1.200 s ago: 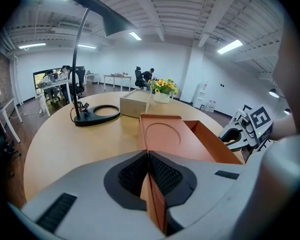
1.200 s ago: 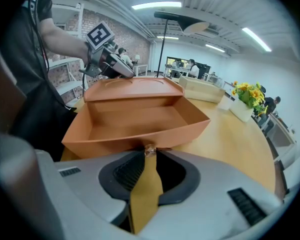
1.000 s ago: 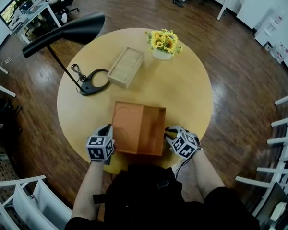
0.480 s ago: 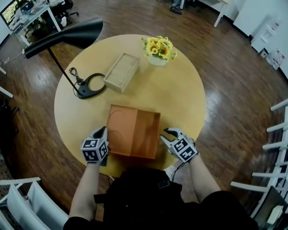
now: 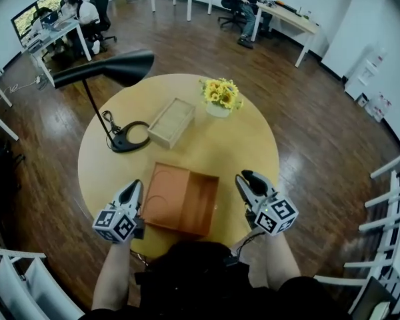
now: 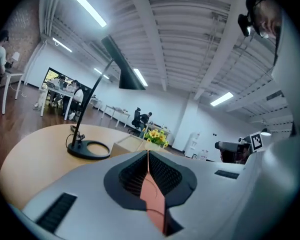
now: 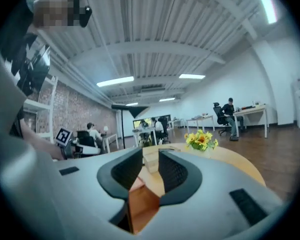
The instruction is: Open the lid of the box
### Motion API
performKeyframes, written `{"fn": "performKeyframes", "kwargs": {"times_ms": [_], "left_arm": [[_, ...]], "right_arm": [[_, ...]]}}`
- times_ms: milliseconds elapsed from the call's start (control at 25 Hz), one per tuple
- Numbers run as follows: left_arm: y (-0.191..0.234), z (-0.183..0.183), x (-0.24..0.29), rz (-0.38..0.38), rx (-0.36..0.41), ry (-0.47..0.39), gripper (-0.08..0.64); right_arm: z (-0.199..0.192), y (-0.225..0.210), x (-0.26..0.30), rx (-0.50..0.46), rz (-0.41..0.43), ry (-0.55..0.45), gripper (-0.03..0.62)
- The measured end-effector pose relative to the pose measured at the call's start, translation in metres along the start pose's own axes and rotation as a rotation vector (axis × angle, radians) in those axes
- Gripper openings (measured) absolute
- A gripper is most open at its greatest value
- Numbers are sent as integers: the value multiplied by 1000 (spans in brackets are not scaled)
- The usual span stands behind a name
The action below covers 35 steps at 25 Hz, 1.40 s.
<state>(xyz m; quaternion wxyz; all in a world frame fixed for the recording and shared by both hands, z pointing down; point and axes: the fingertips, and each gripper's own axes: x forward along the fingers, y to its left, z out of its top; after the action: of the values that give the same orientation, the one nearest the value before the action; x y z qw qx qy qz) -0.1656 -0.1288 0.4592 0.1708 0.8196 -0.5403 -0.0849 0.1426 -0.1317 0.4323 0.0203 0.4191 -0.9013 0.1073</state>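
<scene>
On the round table just in front of me, the orange box lies open, with its lid folded out flat to the left. My left gripper sits by the lid's left edge, its jaws fully together. My right gripper hangs just right of the box, jaws spread, the pads clear of it.

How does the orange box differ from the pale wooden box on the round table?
The orange flat box lies open near the front edge of the round table, its lid folded flat to the left. The pale wooden rectangular box sits farther back beside the black lamp base and looks narrower. Both rest flat on the table.
</scene>
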Motion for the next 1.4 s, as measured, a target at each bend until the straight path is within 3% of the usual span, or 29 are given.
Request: {"fn": "performKeyframes", "kwargs": {"times_ms": [160, 600, 880, 1400], "left_arm": [[-9, 34, -21, -28, 3, -101, 0], [-22, 71, -65, -43, 17, -224, 0], [-13, 76, -73, -30, -3, -243, 0], [-6, 65, -78, -5, -4, -219, 0]], "right_arm": [[42, -10, -18, 86, -46, -150, 5], [69, -9, -42, 8, -146, -197, 2], [69, 3, -35, -41, -125, -169, 2], [61, -1, -36, -2, -121, -170, 2]]}}
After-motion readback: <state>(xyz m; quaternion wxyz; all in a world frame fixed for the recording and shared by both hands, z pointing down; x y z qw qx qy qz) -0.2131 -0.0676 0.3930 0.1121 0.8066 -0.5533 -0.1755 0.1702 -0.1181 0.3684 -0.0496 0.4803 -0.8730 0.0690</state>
